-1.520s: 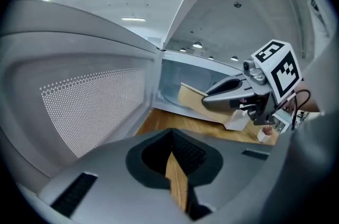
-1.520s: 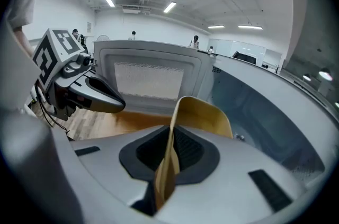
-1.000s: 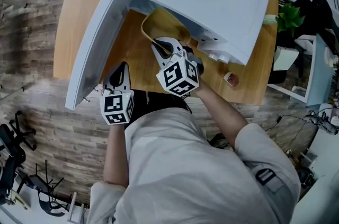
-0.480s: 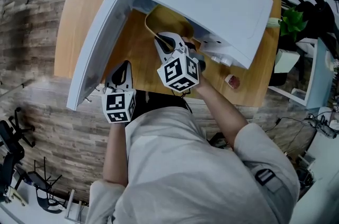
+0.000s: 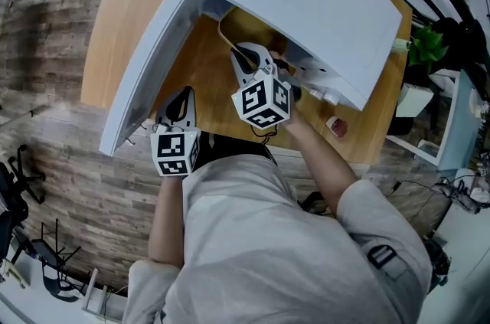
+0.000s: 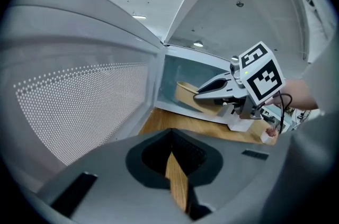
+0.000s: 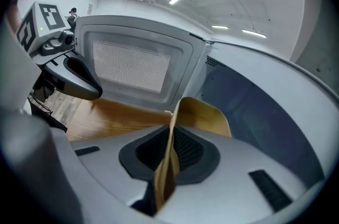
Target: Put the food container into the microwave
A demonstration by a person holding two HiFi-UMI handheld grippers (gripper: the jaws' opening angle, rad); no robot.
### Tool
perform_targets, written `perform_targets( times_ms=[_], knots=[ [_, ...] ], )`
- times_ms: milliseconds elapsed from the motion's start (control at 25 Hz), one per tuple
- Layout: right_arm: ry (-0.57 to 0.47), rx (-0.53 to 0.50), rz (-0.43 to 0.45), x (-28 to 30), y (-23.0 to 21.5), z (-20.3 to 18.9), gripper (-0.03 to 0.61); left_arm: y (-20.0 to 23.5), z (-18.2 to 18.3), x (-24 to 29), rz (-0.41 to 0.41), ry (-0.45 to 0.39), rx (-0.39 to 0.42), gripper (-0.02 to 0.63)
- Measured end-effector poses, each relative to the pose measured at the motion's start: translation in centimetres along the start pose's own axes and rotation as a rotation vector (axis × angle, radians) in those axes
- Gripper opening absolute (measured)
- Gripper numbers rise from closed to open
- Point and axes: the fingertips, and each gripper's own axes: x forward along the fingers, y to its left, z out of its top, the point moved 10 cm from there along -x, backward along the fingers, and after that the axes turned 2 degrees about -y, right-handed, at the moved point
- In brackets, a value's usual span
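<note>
A white microwave [image 5: 306, 1] stands on the wooden table [image 5: 130, 1], its door [image 5: 149, 62] swung open to the left. My right gripper [image 5: 246, 54] is shut on the wall of the tan food container [image 5: 243, 25], which sits at the mouth of the cavity. In the right gripper view the container's thin wall [image 7: 204, 114] runs between the jaws of my right gripper [image 7: 169, 164]. My left gripper [image 5: 182, 94] hovers near the door's lower edge, jaws together and holding nothing. From the left gripper view I see the container [image 6: 185, 95] inside the opening.
A small cup [image 5: 335, 127] with something red in it sits on the table right of the microwave. A green plant [image 5: 425, 47] and white furniture stand beyond the table's right edge. The open door [image 6: 79, 106] fills the space left of my left gripper.
The right gripper has carried the container slightly further toward the microwave opening. The left gripper has stayed beside the door.
</note>
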Motion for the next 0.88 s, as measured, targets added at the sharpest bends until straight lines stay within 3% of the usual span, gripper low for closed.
perform_targets(
  times_ms=[880],
  knots=[
    [0.093,-0.102,-0.093,3.4,-2.9,-0.6,0.034,0.3,0.0,1.2,0.014,0.009,-0.037,0.012]
  ],
)
